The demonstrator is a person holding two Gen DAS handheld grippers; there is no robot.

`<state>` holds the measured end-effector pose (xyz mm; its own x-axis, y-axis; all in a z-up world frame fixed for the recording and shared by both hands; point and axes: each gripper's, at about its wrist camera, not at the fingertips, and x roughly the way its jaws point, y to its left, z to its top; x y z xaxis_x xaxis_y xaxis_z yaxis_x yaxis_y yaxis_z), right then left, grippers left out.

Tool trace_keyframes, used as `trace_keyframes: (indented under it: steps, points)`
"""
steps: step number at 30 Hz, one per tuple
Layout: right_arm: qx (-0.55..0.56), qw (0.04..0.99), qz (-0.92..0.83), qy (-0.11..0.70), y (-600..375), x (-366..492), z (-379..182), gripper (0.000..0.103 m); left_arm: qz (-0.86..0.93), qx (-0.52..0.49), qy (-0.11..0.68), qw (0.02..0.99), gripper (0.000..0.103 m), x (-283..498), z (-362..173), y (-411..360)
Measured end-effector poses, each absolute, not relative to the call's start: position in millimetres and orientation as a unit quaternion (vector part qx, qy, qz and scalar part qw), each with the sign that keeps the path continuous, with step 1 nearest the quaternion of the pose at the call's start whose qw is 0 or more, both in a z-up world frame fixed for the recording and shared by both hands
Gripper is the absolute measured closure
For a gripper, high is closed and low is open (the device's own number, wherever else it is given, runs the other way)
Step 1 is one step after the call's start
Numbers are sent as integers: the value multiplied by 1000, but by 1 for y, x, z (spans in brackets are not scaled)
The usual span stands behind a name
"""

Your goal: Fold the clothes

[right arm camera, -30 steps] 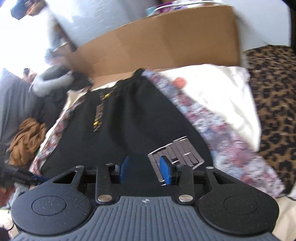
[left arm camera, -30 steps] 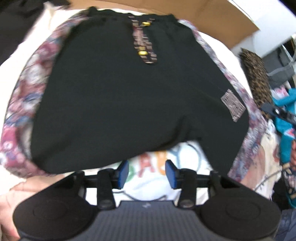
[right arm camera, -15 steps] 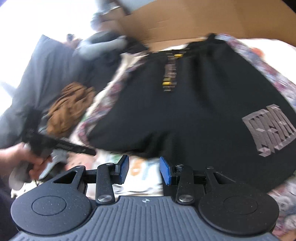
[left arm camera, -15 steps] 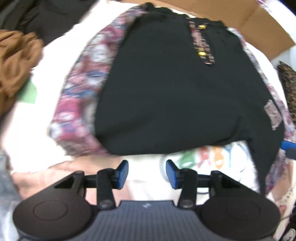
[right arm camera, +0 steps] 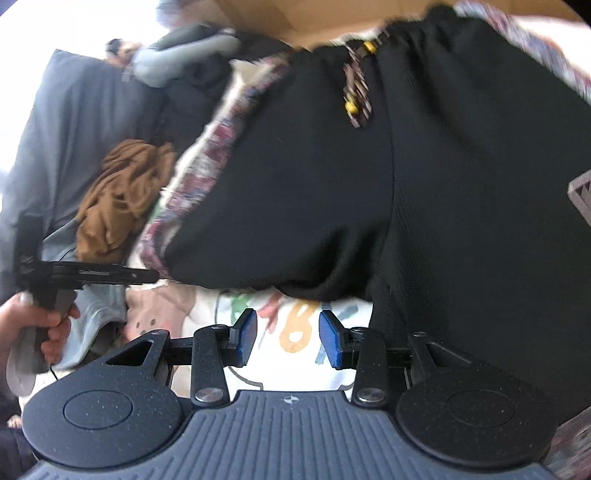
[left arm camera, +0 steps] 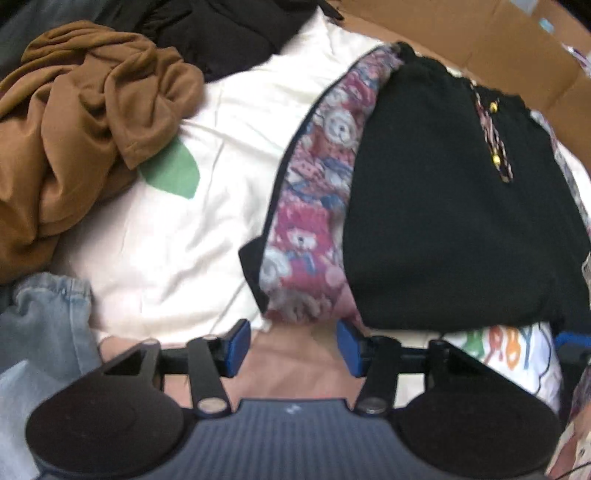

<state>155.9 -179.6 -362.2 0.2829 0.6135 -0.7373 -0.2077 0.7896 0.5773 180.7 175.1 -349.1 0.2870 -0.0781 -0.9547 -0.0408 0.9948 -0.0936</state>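
Observation:
Black shorts (left arm camera: 454, 221) with a patterned drawstring and floral side stripes (left arm camera: 314, 206) lie flat on a white printed cloth (left arm camera: 207, 206). They also fill the right wrist view (right arm camera: 406, 166). My left gripper (left arm camera: 293, 345) is open and empty, just short of the shorts' lower left corner. My right gripper (right arm camera: 288, 338) is open and empty, just below the shorts' crotch hem, over a white cloth with coloured letters (right arm camera: 295, 332). The left gripper also shows in the right wrist view (right arm camera: 110, 275), held by a hand.
A crumpled brown garment (left arm camera: 81, 122) lies at the left, with dark clothes (left arm camera: 221, 29) behind it and denim (left arm camera: 44, 317) at the lower left. Cardboard (left arm camera: 480, 33) stands behind the shorts. A grey garment (right arm camera: 92, 122) lies at the left in the right wrist view.
My left gripper has swung left, from the middle of the shorts' hem to their lower left corner. My right gripper has moved left, from the logo patch to below the crotch. Both stayed open.

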Motion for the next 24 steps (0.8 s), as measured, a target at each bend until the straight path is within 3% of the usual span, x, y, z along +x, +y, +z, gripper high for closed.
trace_keyframes:
  steps: [2, 13, 15, 17, 19, 20, 24]
  points:
    - [195, 777, 250, 544, -174, 158, -370, 59, -14, -53, 592, 804, 37, 183, -353, 177]
    - [246, 775, 173, 555, -162, 173, -396, 57, -48, -54, 564, 823, 38, 197, -366, 180]
    - [252, 777, 168, 552, -161, 173, -398, 56, -50, -53, 569, 819, 45, 201, -372, 178]
    - [258, 779, 163, 548, -161, 174, -399, 58, -58, -62, 572, 816, 72, 202, -372, 177]
    - [263, 780, 158, 545, -160, 174, -400, 81, -64, -59, 574, 814, 85, 203, -369, 174]
    - [263, 779, 163, 545, -162, 174, -398, 98, -65, -53, 574, 814, 91, 203, -366, 172]
    - [260, 781, 182, 538, -170, 173, -385, 99, -72, -56, 564, 820, 94, 204, -344, 168]
